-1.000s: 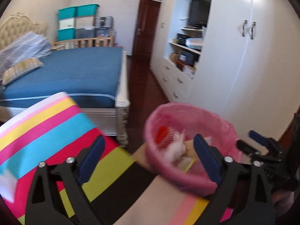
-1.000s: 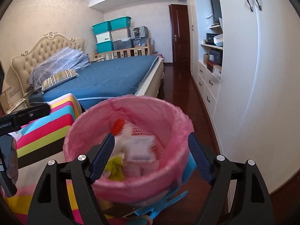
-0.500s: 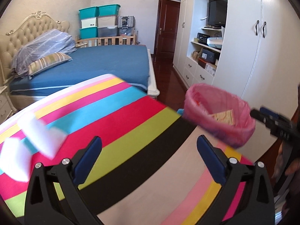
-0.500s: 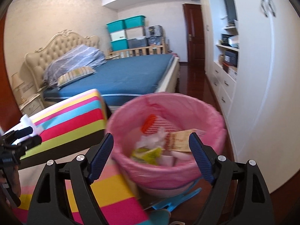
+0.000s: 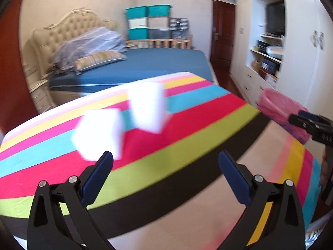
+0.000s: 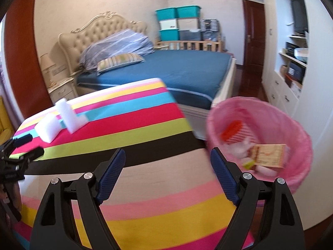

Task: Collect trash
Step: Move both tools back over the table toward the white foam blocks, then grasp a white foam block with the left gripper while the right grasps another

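- My left gripper (image 5: pixel 165 162) is wide open and holds nothing. It hangs over the striped cloth (image 5: pixel 187 137) and points at the two white blocks
- The near white block (image 5: pixel 98 132) sits just past my left finger (image 5: pixel 96 177). The far white block (image 5: pixel 148 107) sits a bit behind it, and from the right view the two look like they touch. The left view is blurry, so I cannot see their edges well
- My right gripper (image 6: pixel 166 173) is wide open too, with nothing in it. It hangs over the cloth, near the side where the bin is
- The pink bin (image 6: pixel 289 133) stands just off the right edge of the cloth, lined with a pink bag. Inside I see a red and white thing (image 6: pixel 234 132), a tan card box (image 6: pixel 267 156) and some pale scraps
- Far behind is a blue bed (image 6: pixel 187 70) with a striped pillow (image 6: pixel 119 60), and white cupboards (image 5: pixel 324 66) on the right
- I think I am at the step of going for the next piece of trash. The two white blocks look like the only trash left on the cloth
- Next I should bring the left gripper down so the near block sits between the fingers, then squeeze. The block looks soft and light, so a gentle squeeze should do
- I must take care not to bump the far block off the cloth. Then the bin is well off to the right, so I have to carry the block all the way across
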